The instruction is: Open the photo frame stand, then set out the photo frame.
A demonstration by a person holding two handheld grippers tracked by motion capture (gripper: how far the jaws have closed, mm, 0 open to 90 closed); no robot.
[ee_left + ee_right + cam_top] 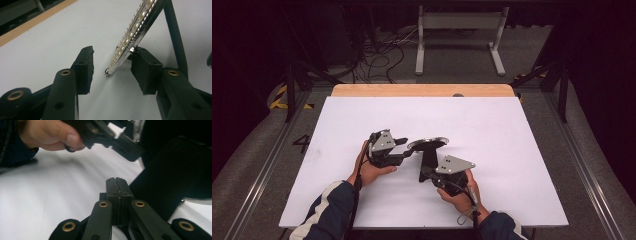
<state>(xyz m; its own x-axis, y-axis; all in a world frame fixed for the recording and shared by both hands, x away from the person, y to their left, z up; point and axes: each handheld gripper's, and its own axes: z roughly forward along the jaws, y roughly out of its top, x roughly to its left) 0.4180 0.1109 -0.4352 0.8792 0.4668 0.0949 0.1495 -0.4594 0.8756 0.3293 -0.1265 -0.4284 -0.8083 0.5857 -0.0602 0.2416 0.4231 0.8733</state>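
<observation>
- A person is sitting at the near edge of the bench, which is wearing a white sheet over most of its top, with a strip of bare wood showing along the far edge.
- The left gripper is sitting in the person's left hand, pointing to the right toward the middle of the bench.
- In the left gripper view its jaws are standing apart, and the rim of a round picture frame (silver, edged with a row of small pearl-like beads) is lying in the gap between them.
- That rim is touching or very nearly touching the pad of the jaw at the right of that view, while the pad at the left is standing clear of it.
- The frame is sitting near the middle of the bench in the high view, tilted, between the two grippers, with its dark back stand running down toward the right gripper.
- The right gripper is being held in the right hand, pointing up and left at the stand.
- In the right gripper view its two pads are pressing flat together, right beside the black stand; whether anything thin is caught between them I cannot tell.
- The left hand is also showing in the right gripper view, at the top.
</observation>
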